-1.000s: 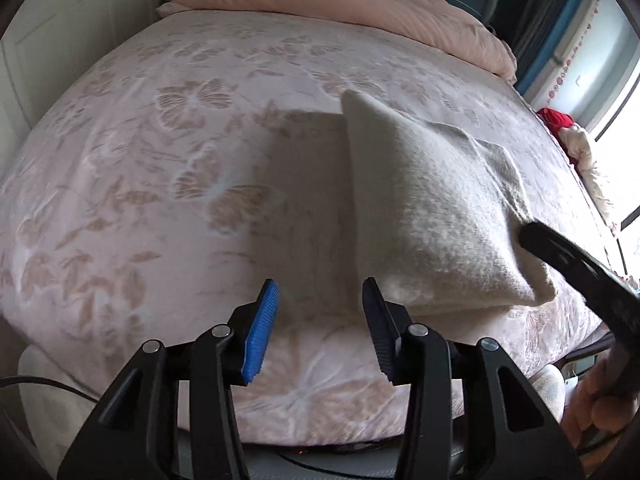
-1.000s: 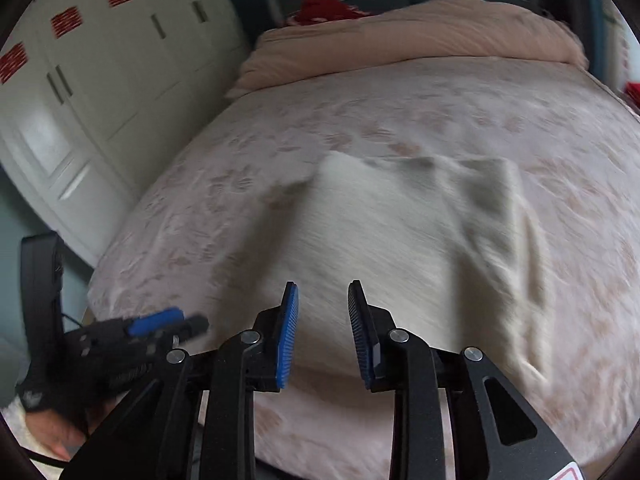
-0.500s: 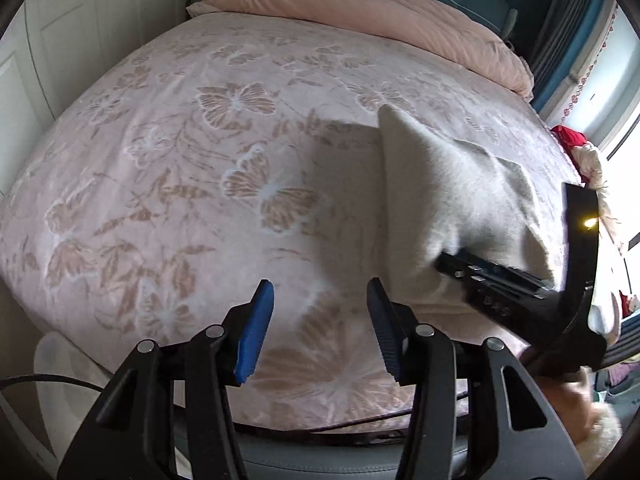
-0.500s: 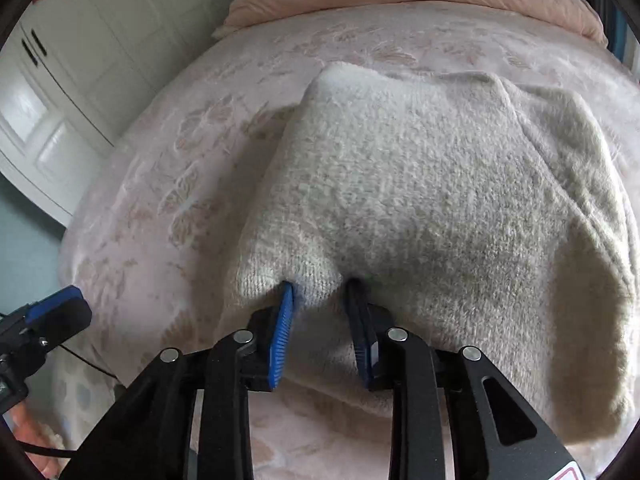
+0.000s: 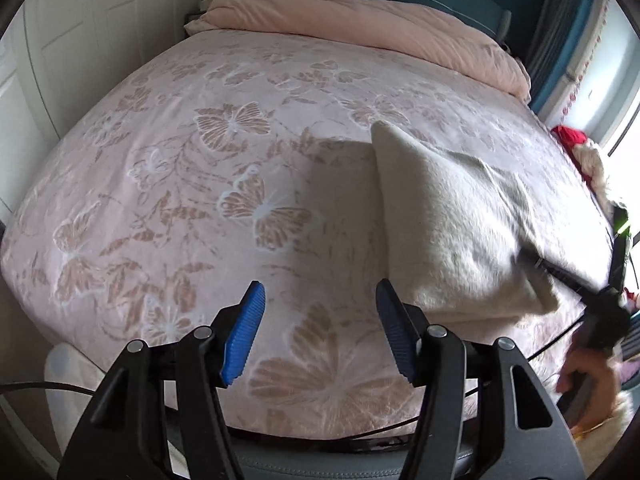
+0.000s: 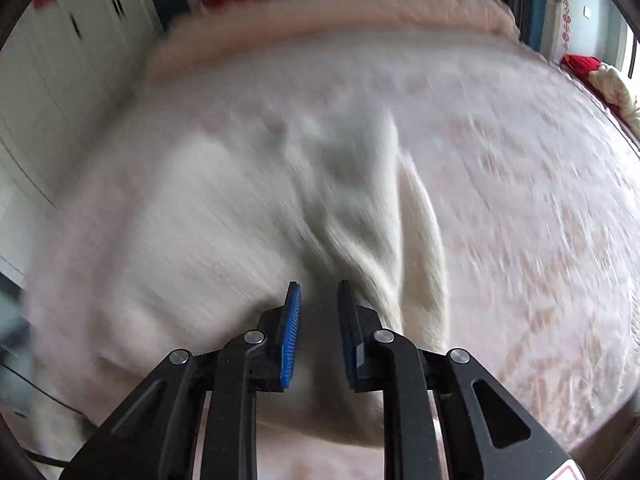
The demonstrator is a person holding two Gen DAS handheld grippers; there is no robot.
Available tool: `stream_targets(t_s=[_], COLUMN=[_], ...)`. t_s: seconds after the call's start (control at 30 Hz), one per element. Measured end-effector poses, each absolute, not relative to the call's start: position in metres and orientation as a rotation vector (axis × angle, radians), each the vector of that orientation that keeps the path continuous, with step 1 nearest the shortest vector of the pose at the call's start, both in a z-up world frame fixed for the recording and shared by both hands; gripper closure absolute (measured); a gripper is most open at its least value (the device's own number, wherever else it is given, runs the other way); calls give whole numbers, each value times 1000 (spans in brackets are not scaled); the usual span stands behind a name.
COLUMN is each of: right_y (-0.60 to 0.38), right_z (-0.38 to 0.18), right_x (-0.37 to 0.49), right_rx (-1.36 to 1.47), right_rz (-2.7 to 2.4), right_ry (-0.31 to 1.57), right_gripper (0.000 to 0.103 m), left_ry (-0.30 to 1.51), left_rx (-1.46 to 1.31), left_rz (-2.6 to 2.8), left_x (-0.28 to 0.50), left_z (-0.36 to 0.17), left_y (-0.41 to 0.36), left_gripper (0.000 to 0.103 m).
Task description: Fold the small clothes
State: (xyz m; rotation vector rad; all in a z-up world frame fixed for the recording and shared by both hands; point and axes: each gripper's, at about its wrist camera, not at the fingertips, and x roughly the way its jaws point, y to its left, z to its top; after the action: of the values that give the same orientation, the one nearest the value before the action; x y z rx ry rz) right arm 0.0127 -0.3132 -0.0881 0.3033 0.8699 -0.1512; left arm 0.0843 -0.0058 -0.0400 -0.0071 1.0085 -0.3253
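A cream knitted garment [image 5: 452,232] lies folded on the right half of the bed. In the left wrist view my left gripper [image 5: 320,292] hovers over the bare butterfly sheet [image 5: 200,200] just left of the garment's near edge, its jaws opening with nothing between them. My right gripper [image 5: 528,260] reaches in from the right at the garment's near right corner, a hand [image 5: 588,364] behind it. The blurred right wrist view shows the right gripper [image 6: 318,292] with its jaws closing on a bunch of the garment [image 6: 240,220], whose creases run into the narrow gap.
A rolled pink duvet [image 5: 360,20] lies across the head of the bed. Red and cream cloth [image 5: 568,136] sits at the bed's right edge by the window. White wardrobe doors [image 6: 60,60] stand on the left. A black cable [image 5: 360,436] runs along the near bed edge.
The right gripper came in onto the garment's near edge and narrowed its jaws around the cloth, which is now creased and pulled. The left gripper's jaws have spread wider and it stayed put.
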Motion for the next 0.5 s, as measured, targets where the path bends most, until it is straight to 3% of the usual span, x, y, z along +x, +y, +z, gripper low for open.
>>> stream_targets(t_s=[0.13, 0.27, 0.33, 0.5], right_y=[-321, -358, -369, -377], right_z=[-75, -133, -128, -82], right_x=[35, 82, 76, 14], right_rx=[297, 258, 330, 498], right_rz=[-138, -233, -202, -163], right_ry=[838, 998, 967, 823], right_gripper=[85, 91, 91, 73], left_ry=[1024, 1018, 1012, 1024], left_rx=[3, 3, 13, 11], left_rz=[-325, -338, -338, -321], left_x=[85, 84, 84, 90], left_z=[-41, -34, -31, -34], left_y=[-14, -23, -26, -27], left_gripper=[47, 46, 46, 42])
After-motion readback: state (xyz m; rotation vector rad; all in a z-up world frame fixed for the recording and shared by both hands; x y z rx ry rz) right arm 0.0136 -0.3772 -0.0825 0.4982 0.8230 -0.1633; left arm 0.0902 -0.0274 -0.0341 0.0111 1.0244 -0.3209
